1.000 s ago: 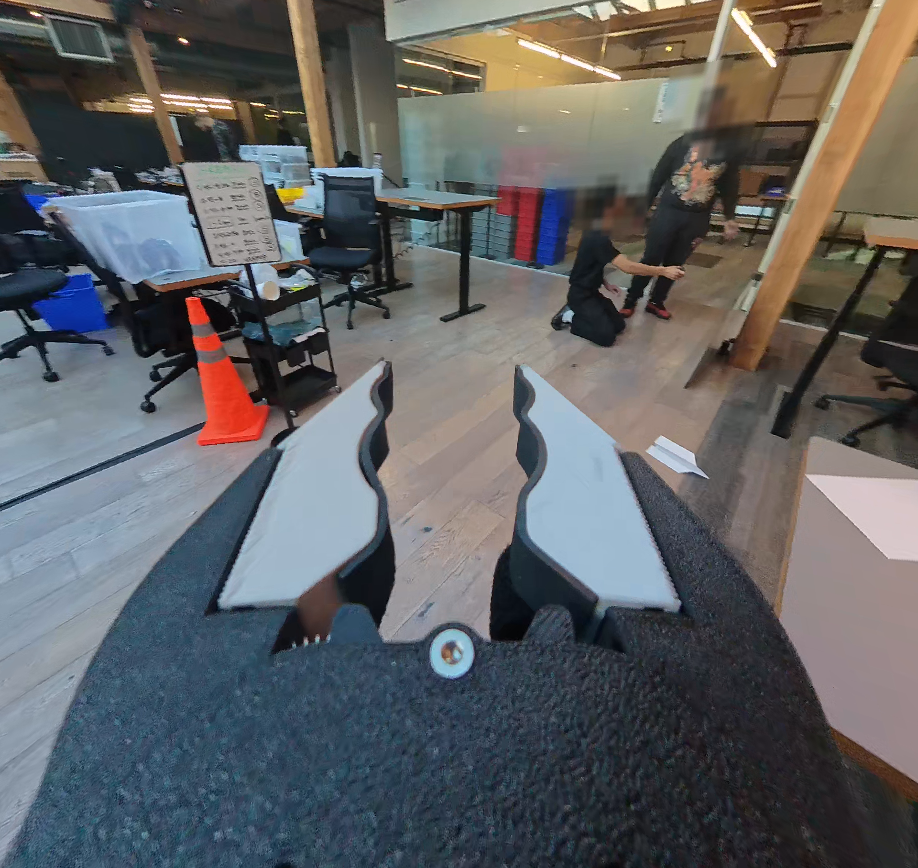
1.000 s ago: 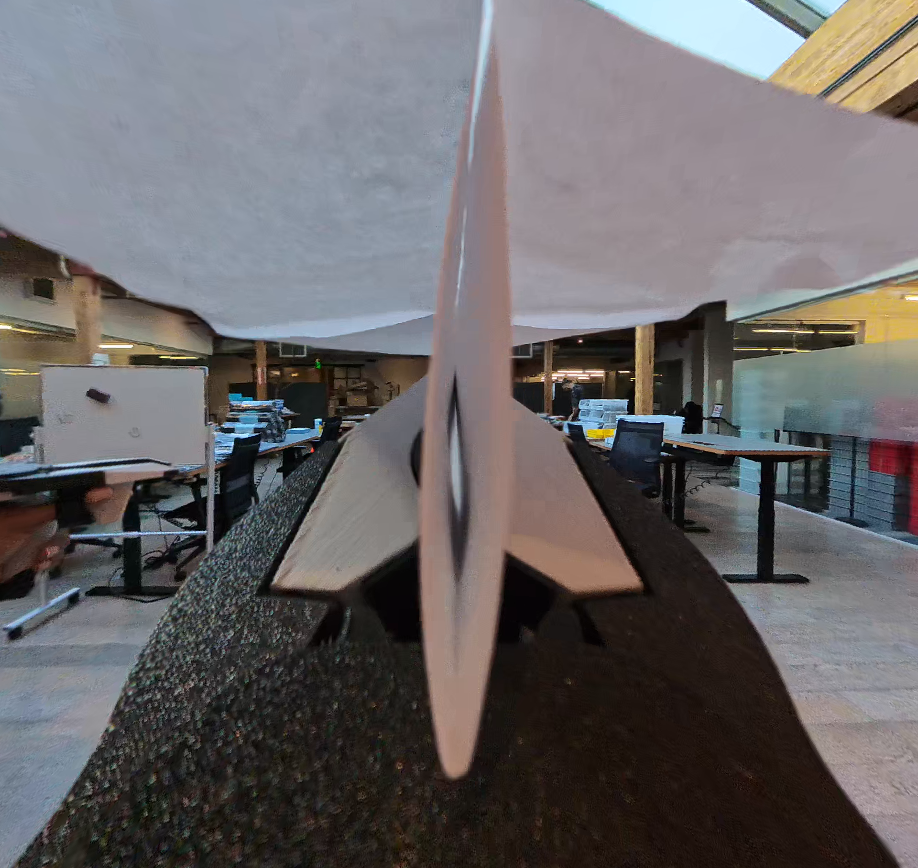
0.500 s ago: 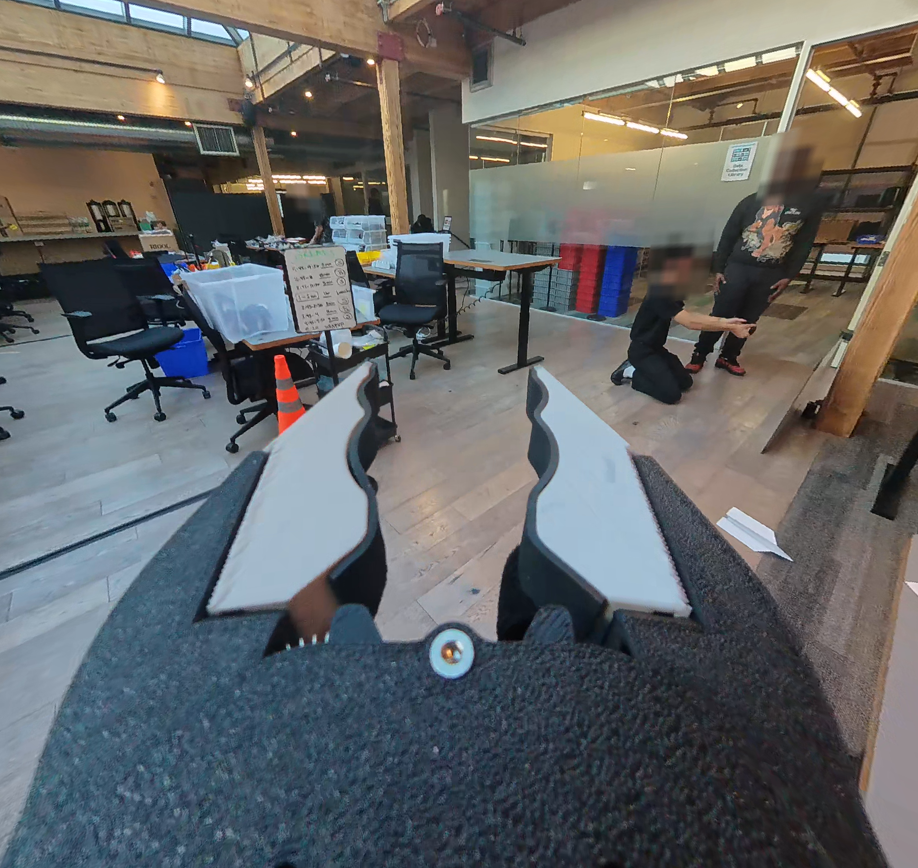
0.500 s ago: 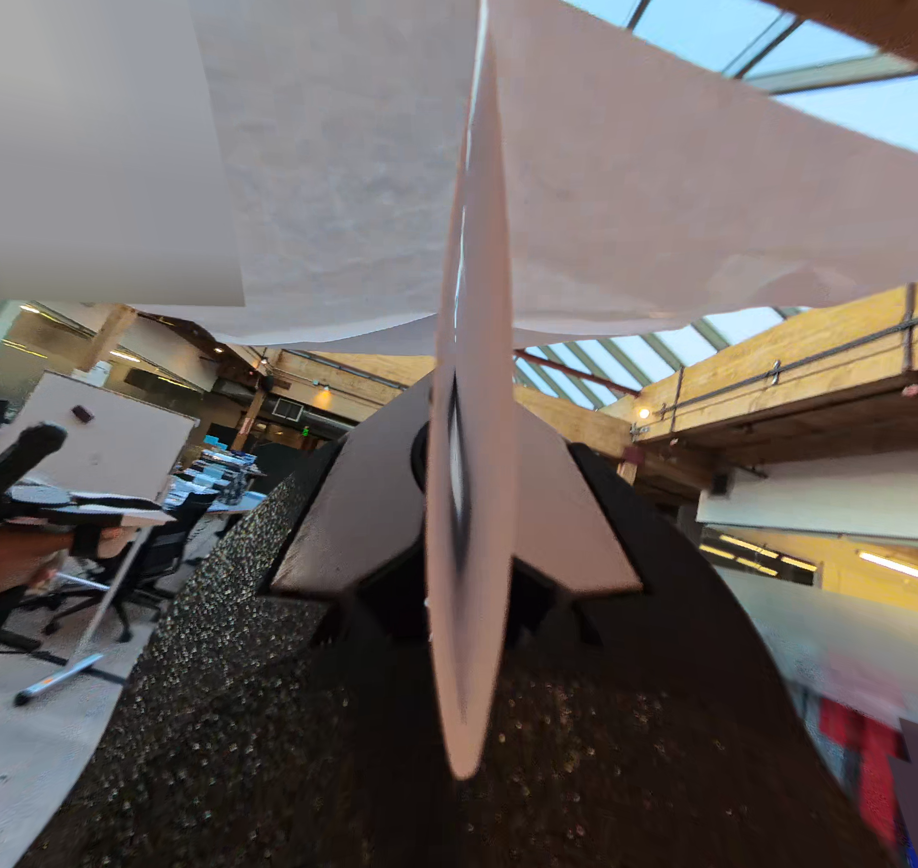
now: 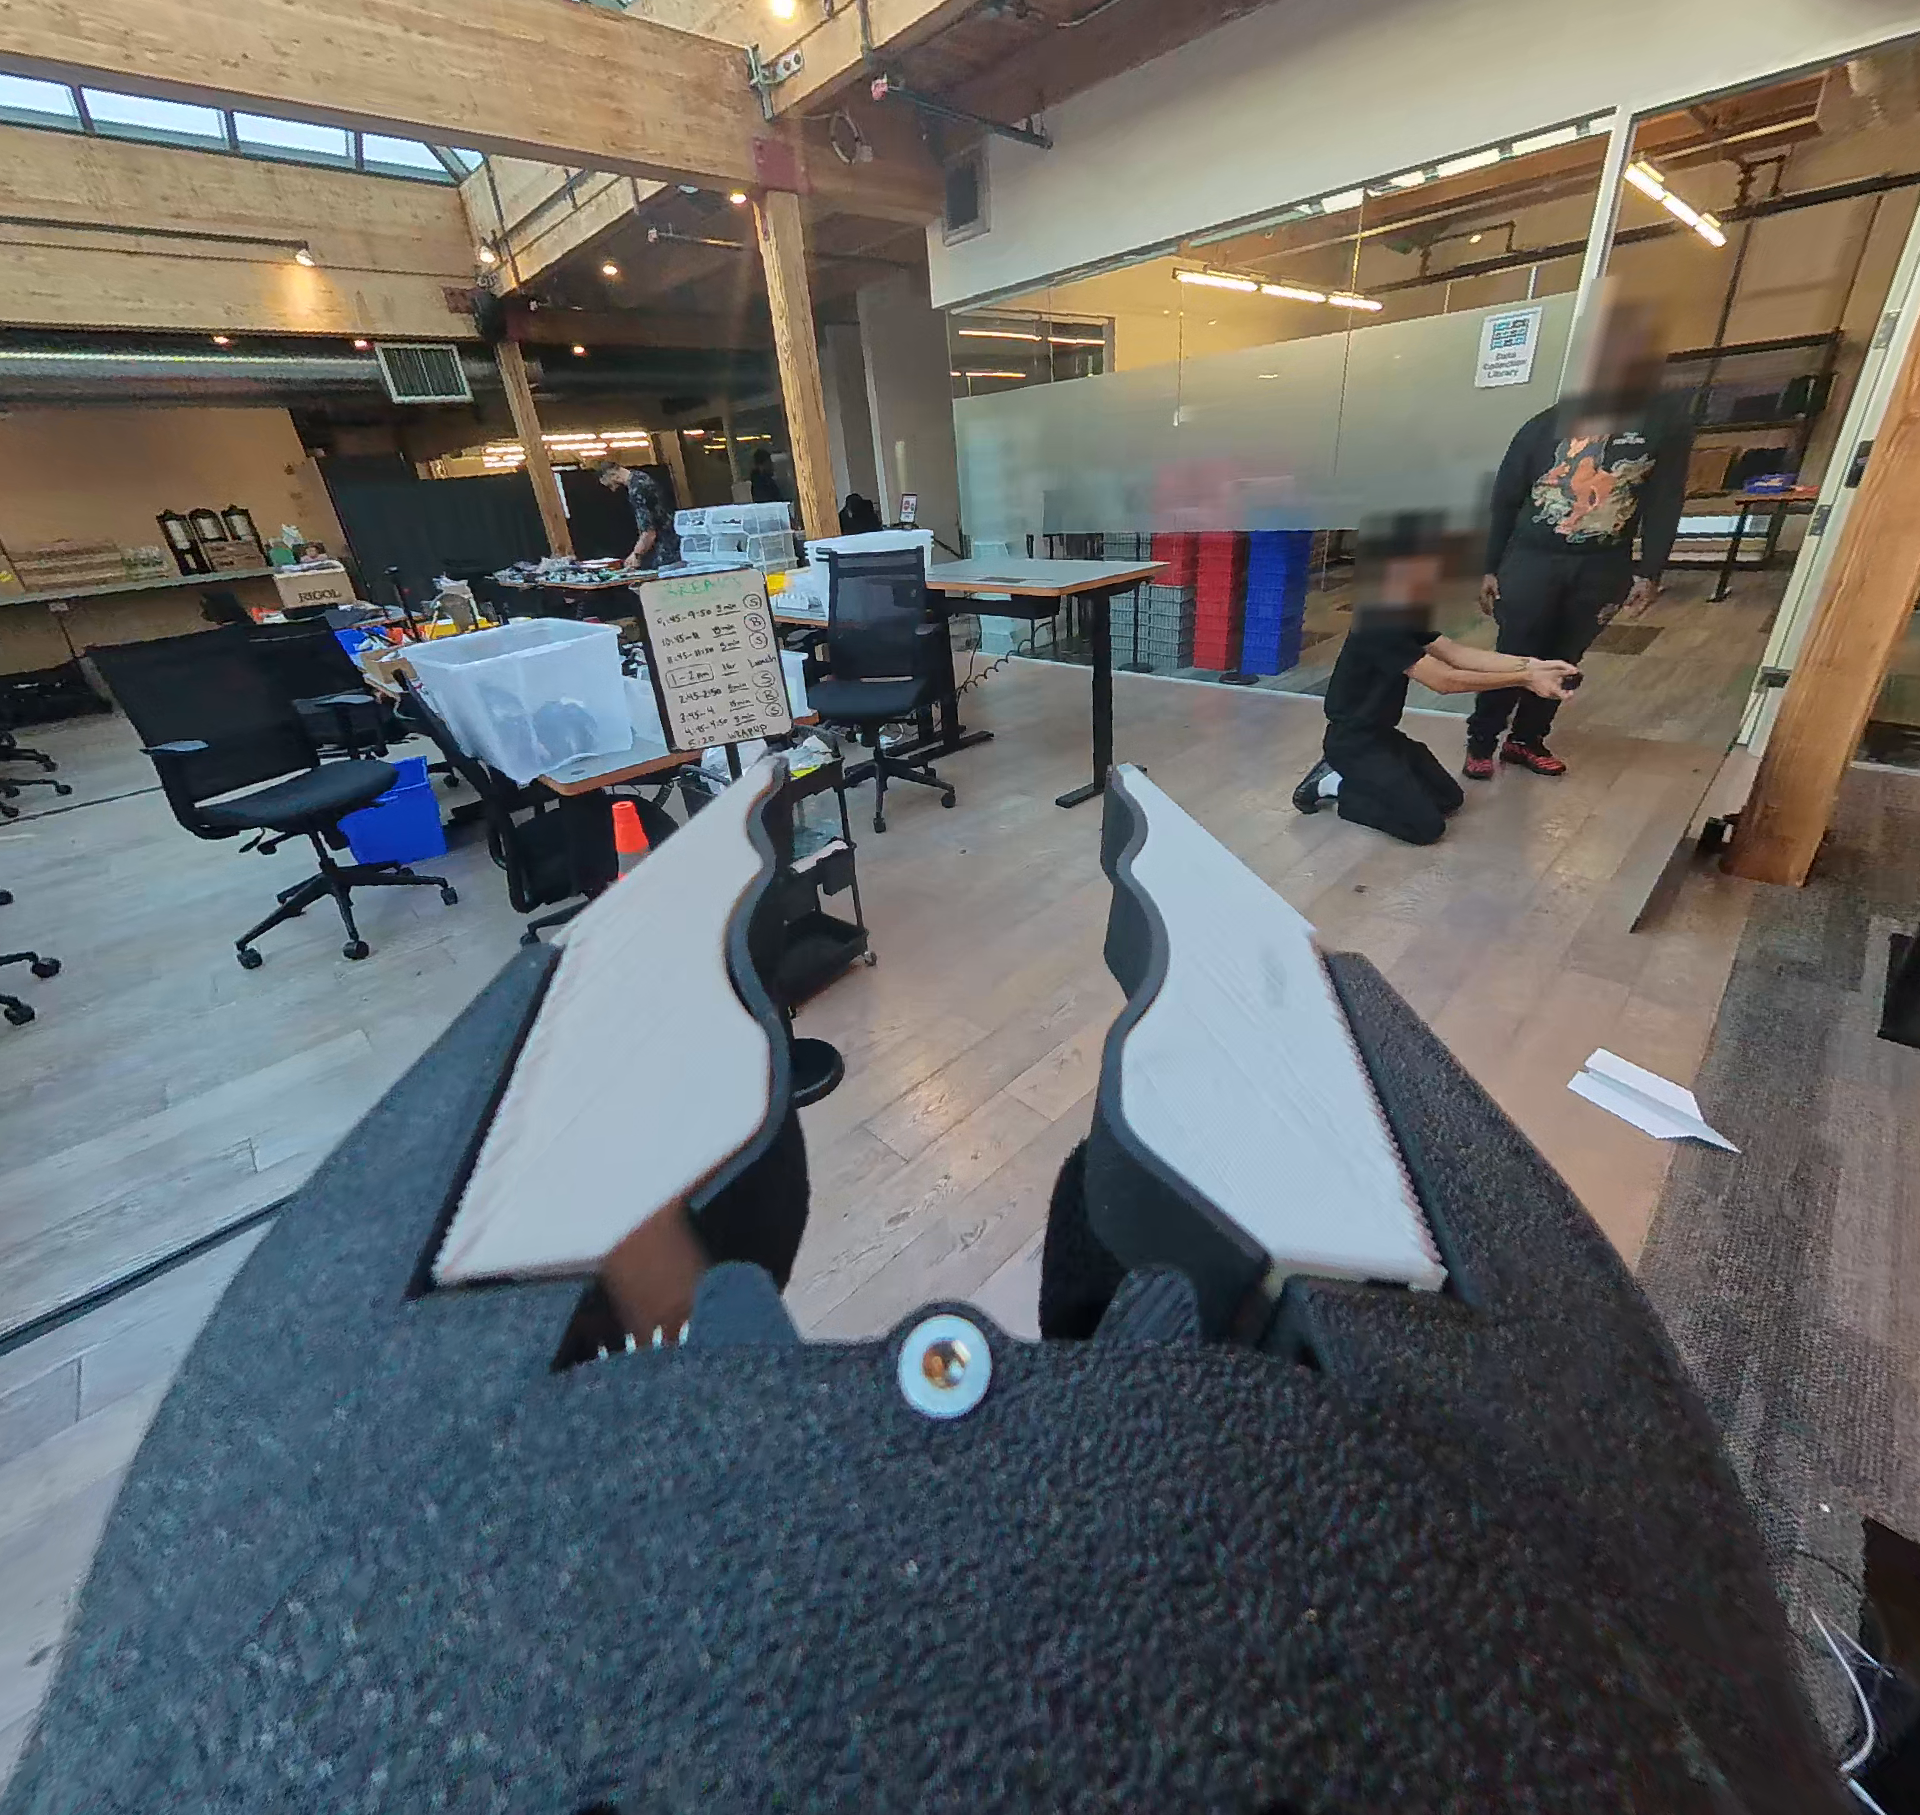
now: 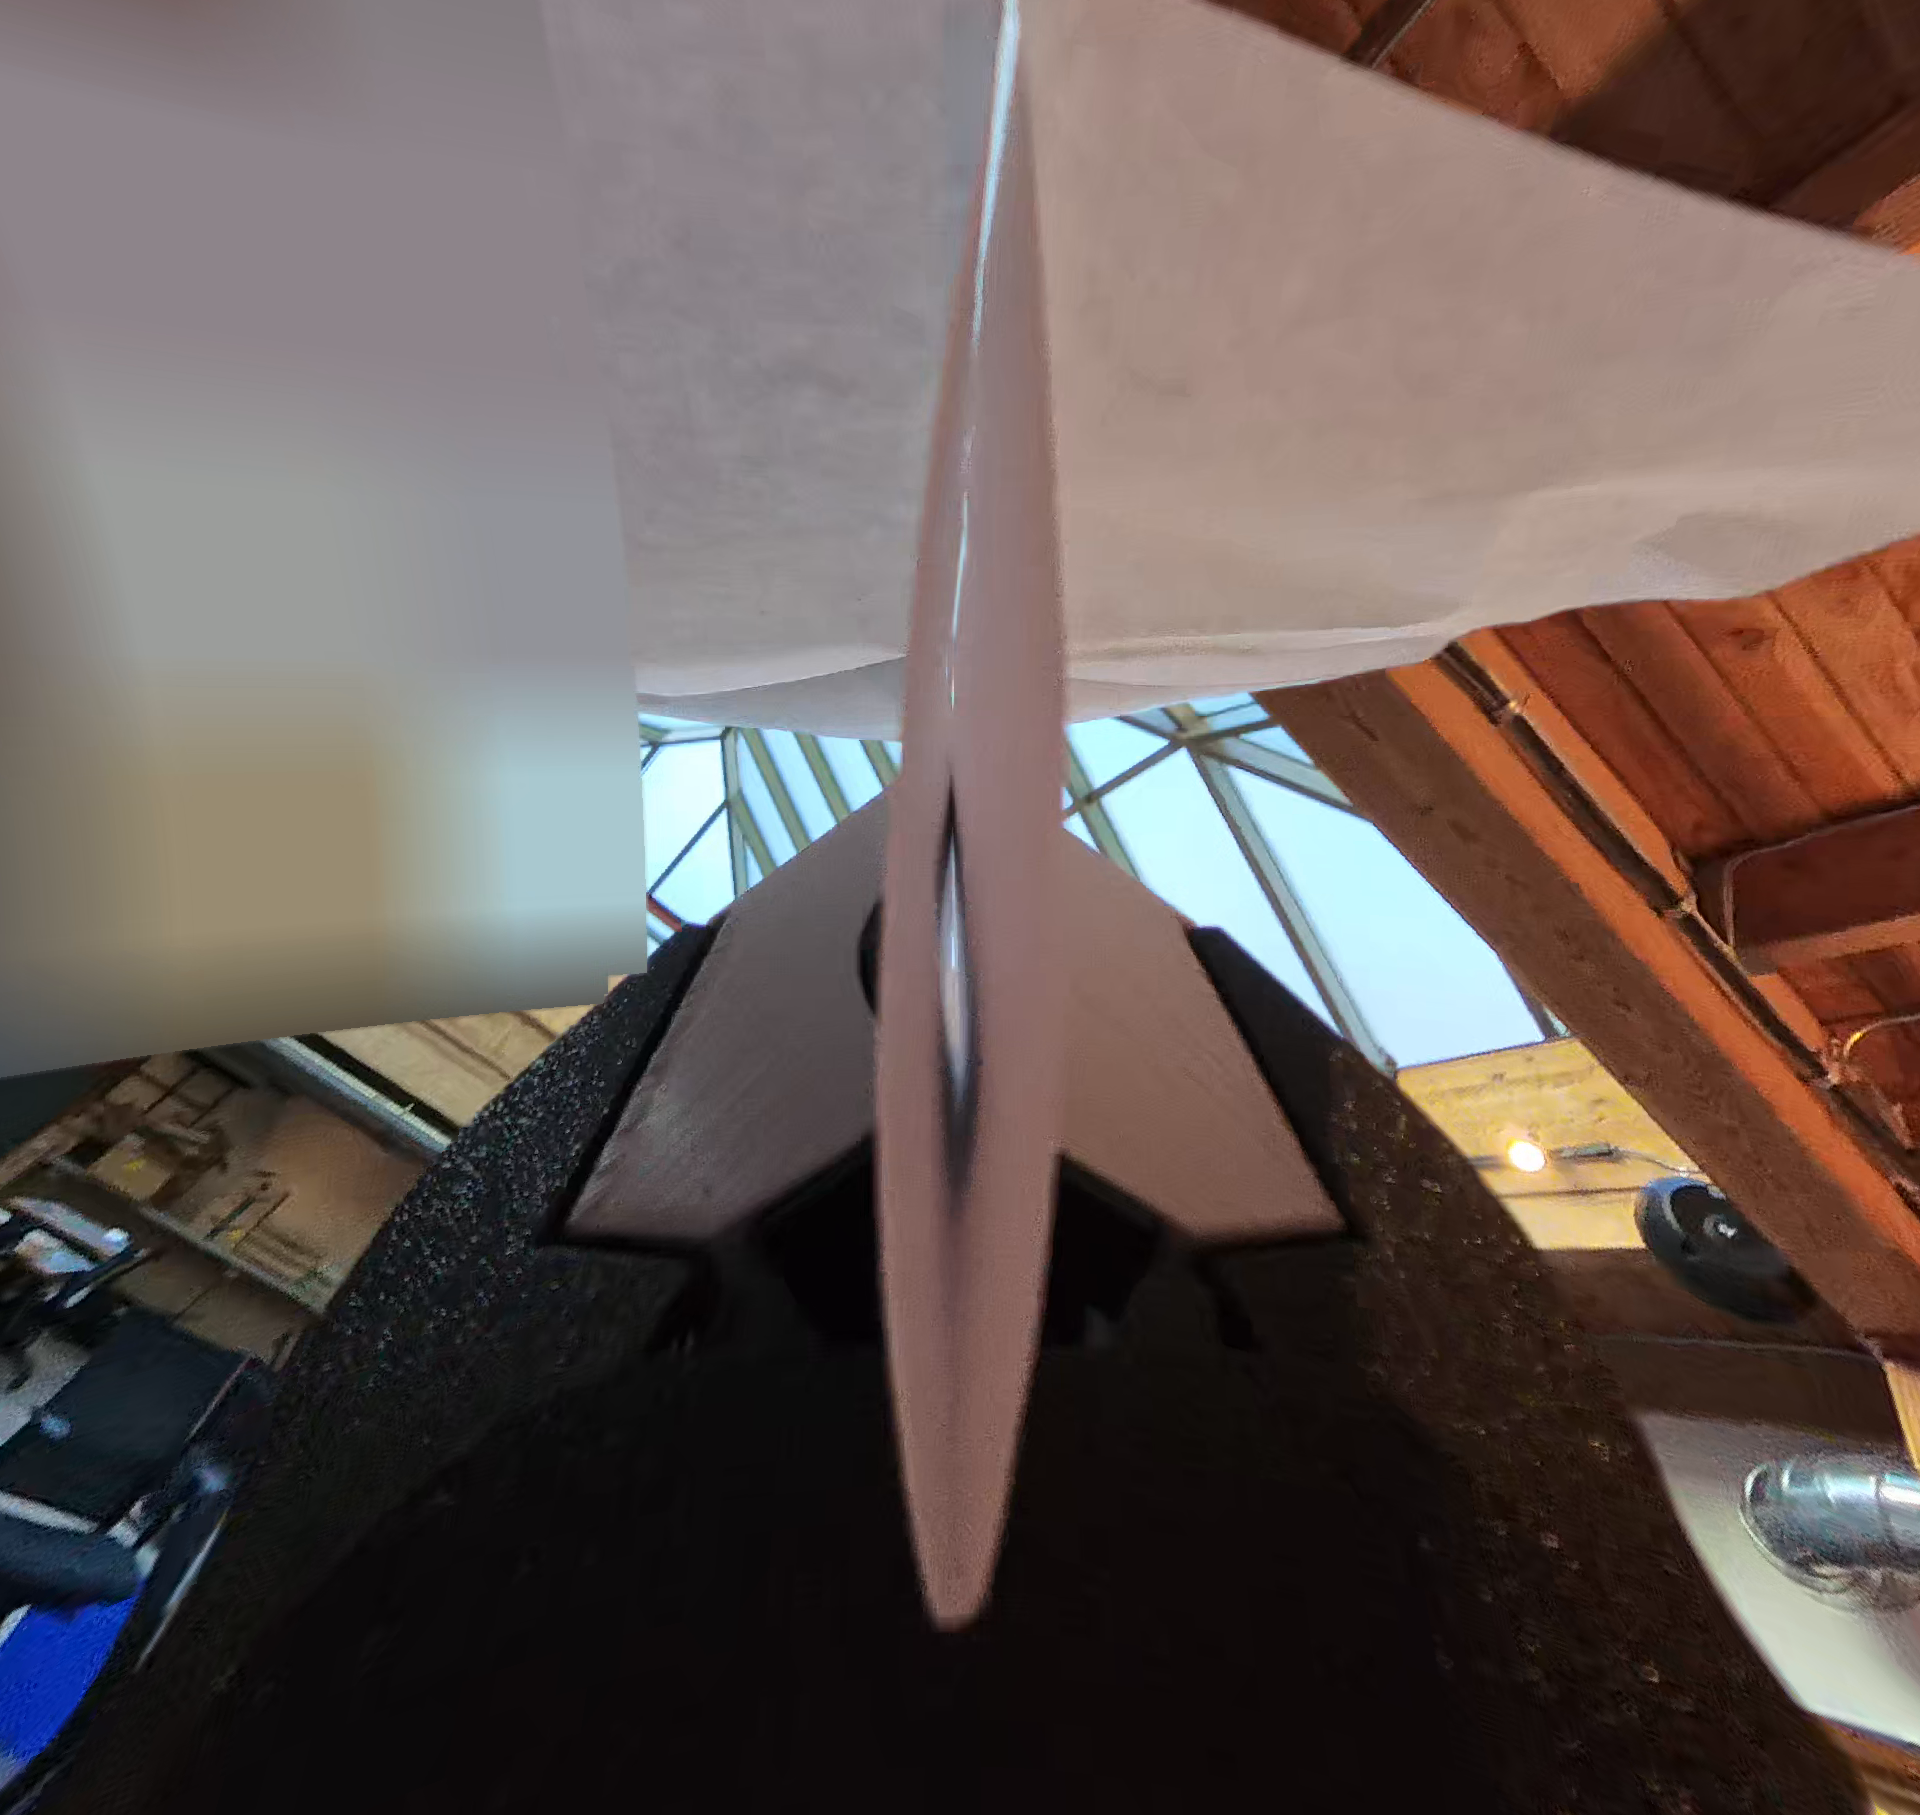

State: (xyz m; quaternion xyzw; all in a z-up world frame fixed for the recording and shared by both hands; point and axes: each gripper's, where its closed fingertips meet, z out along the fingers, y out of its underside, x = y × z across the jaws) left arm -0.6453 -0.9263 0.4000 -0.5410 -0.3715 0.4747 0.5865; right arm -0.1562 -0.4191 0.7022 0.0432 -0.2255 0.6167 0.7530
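My right gripper (image 6: pixel 966 830) is shut on a white paper plane (image 6: pixel 1299 394), pinching its folded keel; the wings spread left and right above the fingers and fill the upper view. It points steeply up at a skylight and wooden ceiling. My left gripper (image 5: pixel 940 799) is open and empty, held in the air over the wooden floor, facing an open office. A second white paper plane (image 5: pixel 1647 1105) lies on the floor at the right, by the carpet edge.
Two people (image 5: pixel 1387 705) are ahead on the right, one kneeling, one standing (image 5: pixel 1569 570). Desks, black office chairs (image 5: pixel 281 789), a black cart (image 5: pixel 821 892) with a sign board, an orange cone (image 5: pixel 627 830) and a wooden post (image 5: pixel 1839 643) stand around. Spacing between my two grippers at the tips: around 75 cm.
My right gripper has tilted steeply upward with the paper plane, from the office to the ceiling. My left gripper has risen and turned left; the table at the right has left view.
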